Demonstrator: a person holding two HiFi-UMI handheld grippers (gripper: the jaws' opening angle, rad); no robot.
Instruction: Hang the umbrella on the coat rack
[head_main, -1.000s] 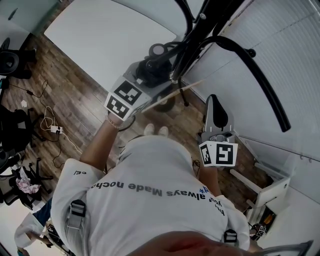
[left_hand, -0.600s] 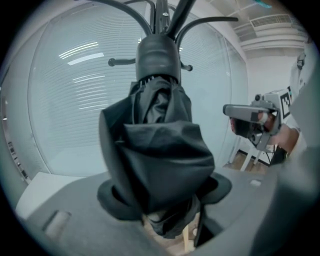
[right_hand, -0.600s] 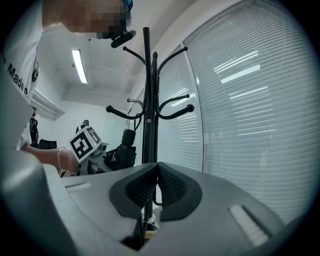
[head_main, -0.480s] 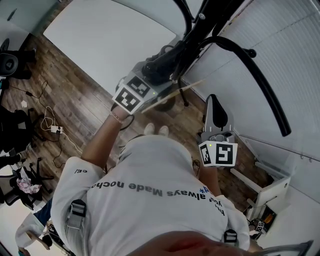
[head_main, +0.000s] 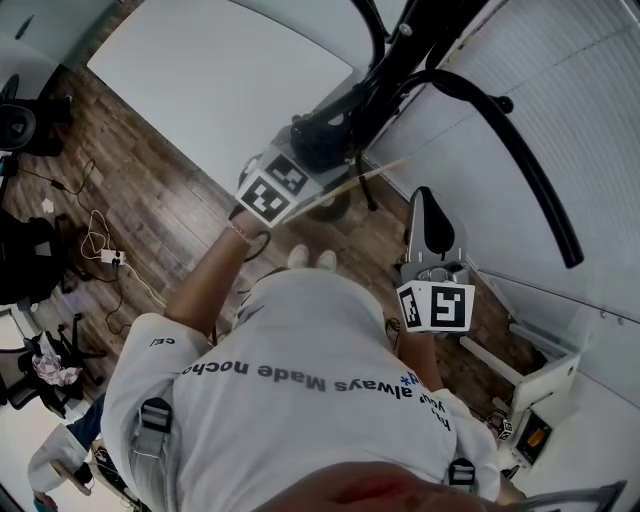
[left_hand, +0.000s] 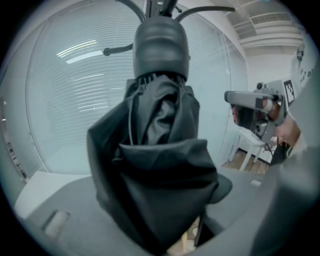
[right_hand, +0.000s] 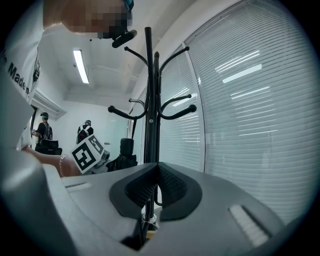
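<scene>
Left gripper view: left gripper (head_main: 305, 160) clamped on folded black umbrella (left_hand: 160, 165), raised close to coat rack (right_hand: 150, 100), not yet hung. Right gripper (right_hand: 157, 172) jaws together, empty. Advice: lift above hook (right_hand: 177, 112) tip, lower on, check hold before releasing.

One coat rack (head_main: 395, 75), black, running in from the upper right of the head view. One umbrella (left_hand: 160, 165), black and folded, filling the centre of the left gripper view. Two grippers: left gripper (head_main: 318, 140) above centre, right gripper (head_main: 432, 215) right of centre. Two marker cubes, one per gripper (head_main: 272, 187) (head_main: 436, 306). Two shoes (head_main: 298, 258) (head_main: 326, 262) side by side at mid-frame. One white side table (head_main: 545, 385) at lower right. Two bystanders (right_hand: 42, 131) (right_hand: 85, 131) at the left of the right gripper view. One ceiling light strip (right_hand: 80, 66), upper left there.
</scene>
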